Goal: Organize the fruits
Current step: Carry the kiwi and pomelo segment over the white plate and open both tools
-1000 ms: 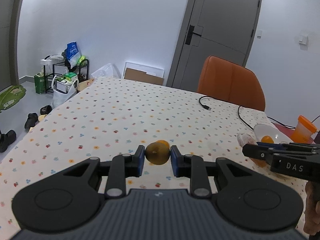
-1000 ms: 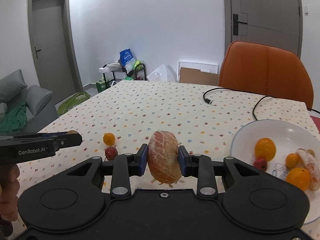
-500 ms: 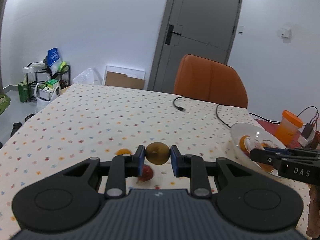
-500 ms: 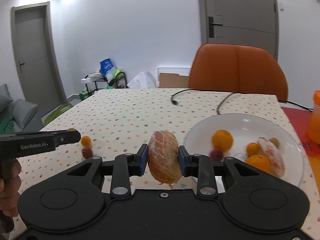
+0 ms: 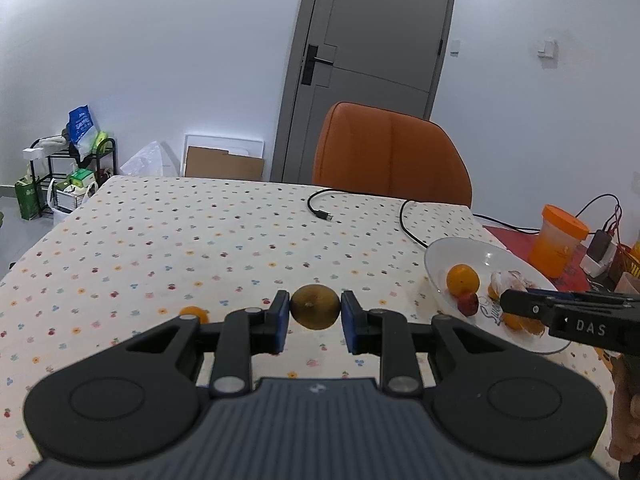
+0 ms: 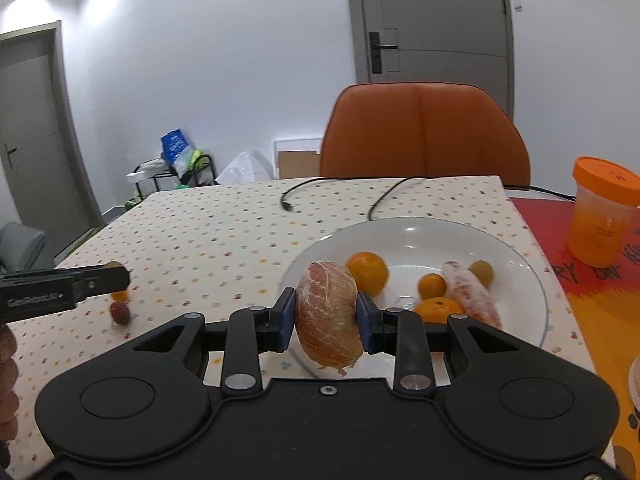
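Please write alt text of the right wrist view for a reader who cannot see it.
The right gripper holds a peeled citrus piece at the near rim of a white plate of oranges and small fruits. Behind are a dotted tablecloth and an orange chair.

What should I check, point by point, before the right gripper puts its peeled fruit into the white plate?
1. Right gripper holds the peeled fruit firmly between both pads: ok.
2. Peeled fruit is over the white plate: cannot tell; it sits in front of the near rim.
3. Free place in the plate: ok; the left near part is bare, while the oranges and the other peeled piece lie toward the middle and right.
4. Left gripper is out of the way, off to the left: ok.
5. Left gripper holds its brownish fruit securely: ok.
6. Orange cup stands apart from the plate: ok.
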`<state>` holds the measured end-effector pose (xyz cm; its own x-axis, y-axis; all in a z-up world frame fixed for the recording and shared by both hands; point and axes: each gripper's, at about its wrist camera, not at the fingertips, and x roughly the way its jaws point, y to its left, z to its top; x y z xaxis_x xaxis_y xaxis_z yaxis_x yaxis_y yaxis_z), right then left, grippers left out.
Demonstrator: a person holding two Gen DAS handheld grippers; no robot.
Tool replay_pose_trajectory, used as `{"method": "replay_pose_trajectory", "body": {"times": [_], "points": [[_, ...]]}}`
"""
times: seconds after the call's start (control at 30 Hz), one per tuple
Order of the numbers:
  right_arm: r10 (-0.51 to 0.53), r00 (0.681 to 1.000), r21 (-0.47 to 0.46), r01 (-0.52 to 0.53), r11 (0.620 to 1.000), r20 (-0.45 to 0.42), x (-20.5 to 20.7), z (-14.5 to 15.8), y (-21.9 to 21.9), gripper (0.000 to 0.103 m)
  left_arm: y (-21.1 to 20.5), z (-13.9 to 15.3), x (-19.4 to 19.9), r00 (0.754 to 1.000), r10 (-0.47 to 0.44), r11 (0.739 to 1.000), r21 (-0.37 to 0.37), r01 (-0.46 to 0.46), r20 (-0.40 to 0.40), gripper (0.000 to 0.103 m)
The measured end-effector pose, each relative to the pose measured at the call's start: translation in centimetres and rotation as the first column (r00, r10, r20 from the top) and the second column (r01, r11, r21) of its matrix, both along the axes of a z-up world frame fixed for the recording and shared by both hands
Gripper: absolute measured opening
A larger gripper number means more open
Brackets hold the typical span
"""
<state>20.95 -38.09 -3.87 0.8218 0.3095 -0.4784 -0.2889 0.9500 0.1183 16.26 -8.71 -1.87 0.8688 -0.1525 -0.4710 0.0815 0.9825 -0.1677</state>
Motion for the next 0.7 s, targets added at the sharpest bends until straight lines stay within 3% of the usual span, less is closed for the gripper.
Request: {"method": "replay_pose_trajectory", "body": {"times": [0.37, 0.57, 0.7], "points": [[-0.046, 0.999, 0.017, 0.046, 0.999, 0.013, 2.1, -0.1, -1.5, 0.03, -1.1, -0.3, 1.1, 1.0, -0.017, 1.0, 0.015, 0.017, -0.007, 0.026], [-0.075, 0.997, 0.044, 0.074, 0.996, 0.016, 2.2, 0.0, -2.5, 0.048, -2.4, -0.1, 1.6, 0.999, -0.047, 0.999, 0.028, 0.047, -0.003, 0.026], [-0.092, 0.996, 0.062, 0.091, 0.994, 0.013, 1.2, 0.1, -3.6, 0.048, -3.6, 0.0, 1.9, 0.997, -0.073, 0.997, 0.033, 0.073, -0.001, 0.026]]}}
